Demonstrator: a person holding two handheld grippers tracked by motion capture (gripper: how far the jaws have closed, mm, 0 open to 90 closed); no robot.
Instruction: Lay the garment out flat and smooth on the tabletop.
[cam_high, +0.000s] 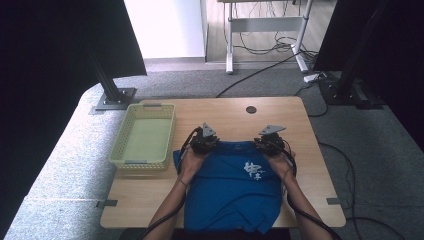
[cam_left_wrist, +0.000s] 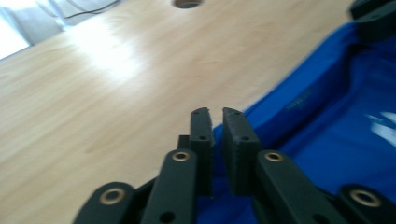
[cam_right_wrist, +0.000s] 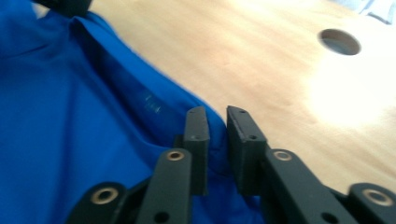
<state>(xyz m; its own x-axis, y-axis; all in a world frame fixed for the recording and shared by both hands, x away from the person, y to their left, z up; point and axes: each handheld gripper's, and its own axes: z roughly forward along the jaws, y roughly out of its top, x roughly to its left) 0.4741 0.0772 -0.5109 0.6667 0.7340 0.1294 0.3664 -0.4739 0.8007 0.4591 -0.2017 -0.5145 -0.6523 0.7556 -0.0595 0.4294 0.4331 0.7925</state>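
A blue T-shirt (cam_high: 232, 187) with a white print lies flat on the wooden table (cam_high: 225, 117), its lower part hanging over the near edge. My left gripper (cam_high: 202, 143) is at the shirt's far left corner and my right gripper (cam_high: 270, 142) at its far right corner. In the left gripper view the jaws (cam_left_wrist: 217, 122) stand almost together with the shirt's blue edge (cam_left_wrist: 299, 100) pinched between them. The right gripper view shows the same: narrow-set jaws (cam_right_wrist: 217, 119) with a fold of blue cloth (cam_right_wrist: 93, 107) caught in the gap.
A pale yellow-green plastic basket (cam_high: 172, 131) stands on the table's left side, close to the shirt's left sleeve. A round cable hole (cam_high: 251, 109) lies in the bare far strip of the table. Black stands and floor cables lie beyond the table.
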